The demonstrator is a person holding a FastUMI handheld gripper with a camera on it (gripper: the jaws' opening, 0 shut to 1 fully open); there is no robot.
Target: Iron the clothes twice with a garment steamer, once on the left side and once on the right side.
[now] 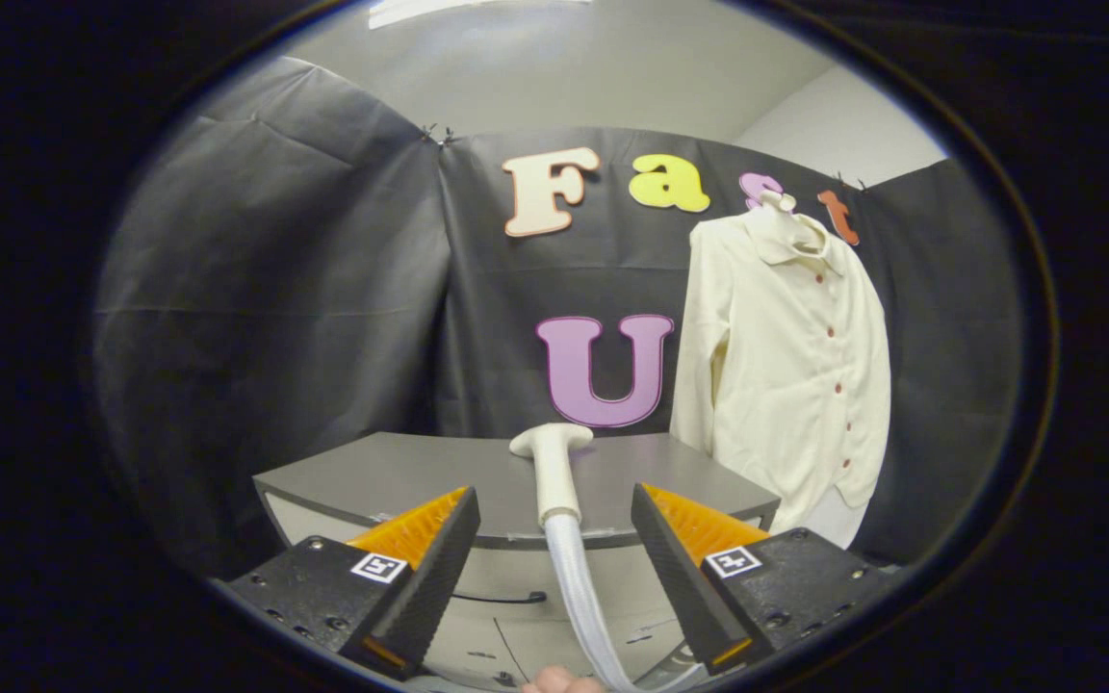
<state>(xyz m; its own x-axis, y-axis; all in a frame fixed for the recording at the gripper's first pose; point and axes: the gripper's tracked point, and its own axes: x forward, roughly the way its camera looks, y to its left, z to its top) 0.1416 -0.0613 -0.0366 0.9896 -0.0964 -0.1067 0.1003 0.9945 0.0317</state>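
The cream button-front shirt (786,366) hangs against the booth wall, beyond the grey table (400,472) and off toward your right finger. It looks untouched, so judge both passes as not yet done. The steamer head (552,467) lies on the tabletop just ahead of the fingers, handle toward you, its ribbed hose (579,597) dropping over the table edge between them. Your gripper (553,563) is spread wide, holding nothing. Centre on the handle above the hose joint, clamp squarely, and keep the hose from snagging the edge as you lift.
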